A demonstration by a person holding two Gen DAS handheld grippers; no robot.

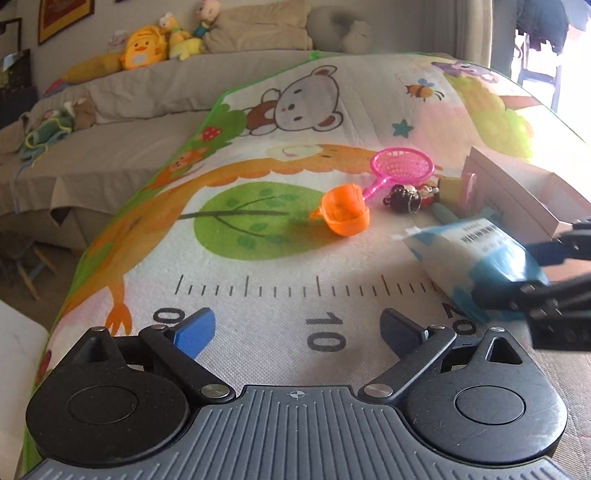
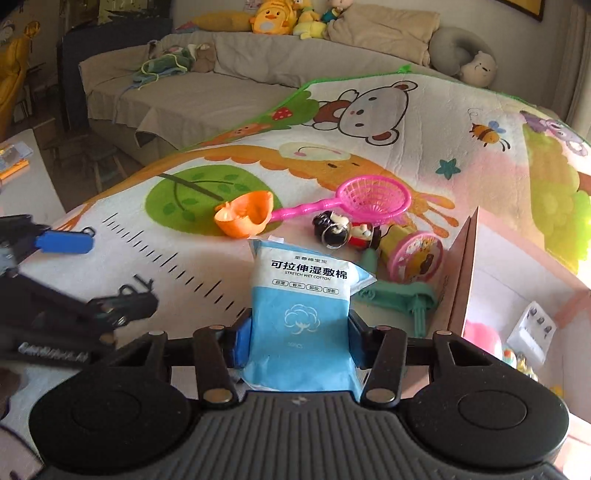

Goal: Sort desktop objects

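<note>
My right gripper [image 2: 299, 339] is shut on a blue and white pack of wet cotton pads [image 2: 301, 295], held just above the cartoon play mat [image 2: 424, 122]; the pack also shows in the left wrist view [image 1: 476, 254]. My left gripper [image 1: 297, 328] is open and empty over the mat's printed ruler. On the mat lie an orange toy cup [image 1: 345, 214], a pink toy net [image 1: 400, 166], a small doll figure [image 1: 408, 197], a pink and yellow toy [image 2: 415, 254] and a green plastic toy [image 2: 402, 295].
An open pink cardboard box [image 2: 517, 295] stands at the right with small items inside. A beige sofa [image 2: 192, 96] with plush toys [image 2: 273, 18] lies behind the mat. A white surface [image 2: 22, 177] is at the far left.
</note>
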